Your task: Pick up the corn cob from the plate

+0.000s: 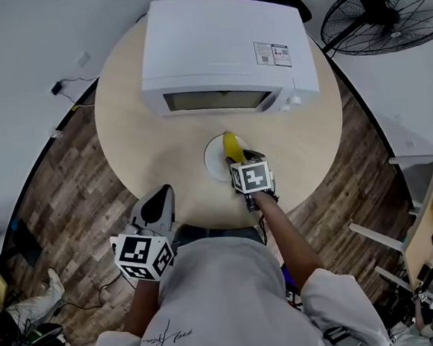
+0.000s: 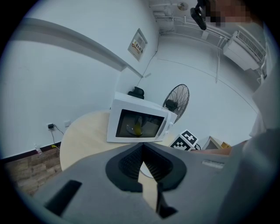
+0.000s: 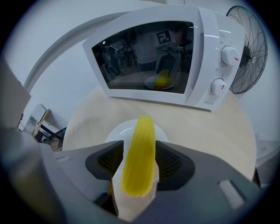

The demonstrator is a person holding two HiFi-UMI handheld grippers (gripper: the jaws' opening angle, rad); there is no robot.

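A pale grey short-sleeved shirt [image 1: 219,302] is seen from above, and a thin black script mark [image 1: 166,335] is picked out near its left shoulder. A loose sleeve [image 1: 338,301] is noted on the right. The left hand-held gripper [image 2: 142,164] is shown as a smooth grey shell lined with black ribbed pads [image 2: 130,162], and the right hand-held gripper [image 3: 139,162] is built alike. Each is topped by a white cube [image 1: 252,176] printed with black square markers.

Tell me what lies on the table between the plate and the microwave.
Nothing: only bare table shows between the plate and the microwave, clearest in the right gripper view.
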